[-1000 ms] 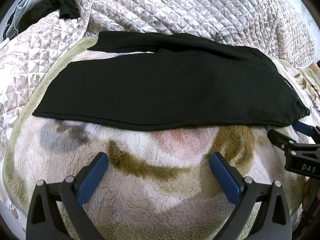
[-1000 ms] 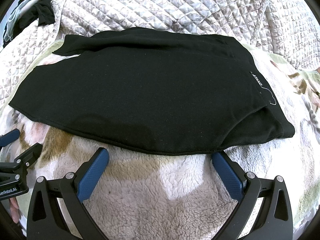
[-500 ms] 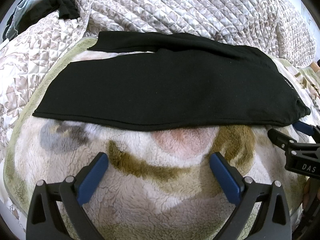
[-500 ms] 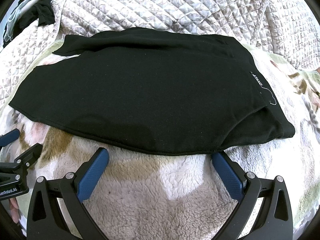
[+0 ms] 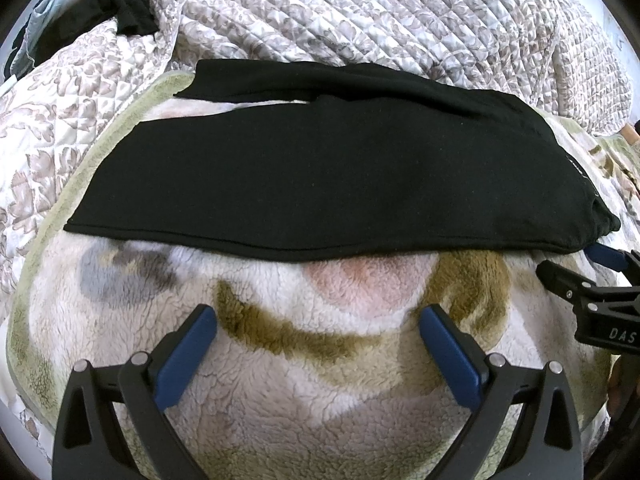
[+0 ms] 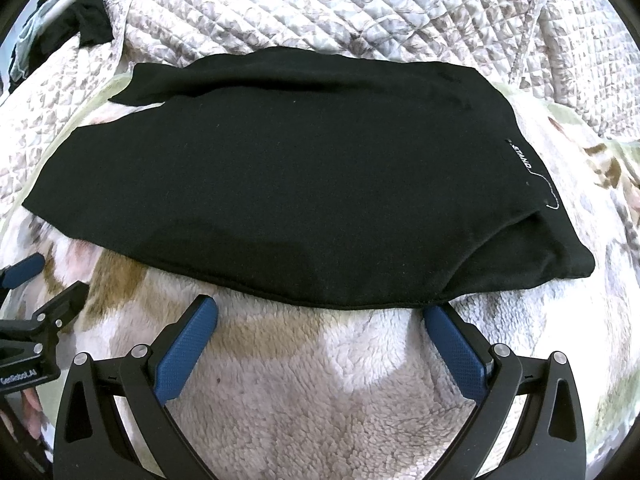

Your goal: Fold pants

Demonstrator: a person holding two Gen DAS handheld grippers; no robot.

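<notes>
Black pants lie folded lengthwise on a fleece blanket, legs to the left, waist to the right; they also show in the right wrist view. A white label sits near the waist. My left gripper is open and empty, just short of the pants' near edge. My right gripper is open and empty, its fingertips at the near edge by the waist. The right gripper shows in the left wrist view; the left gripper shows in the right wrist view.
A quilted patterned bedspread rises behind the pants and to the left. Dark clothes hang on a rack at the far left. The fleece blanket lies between the grippers and the pants.
</notes>
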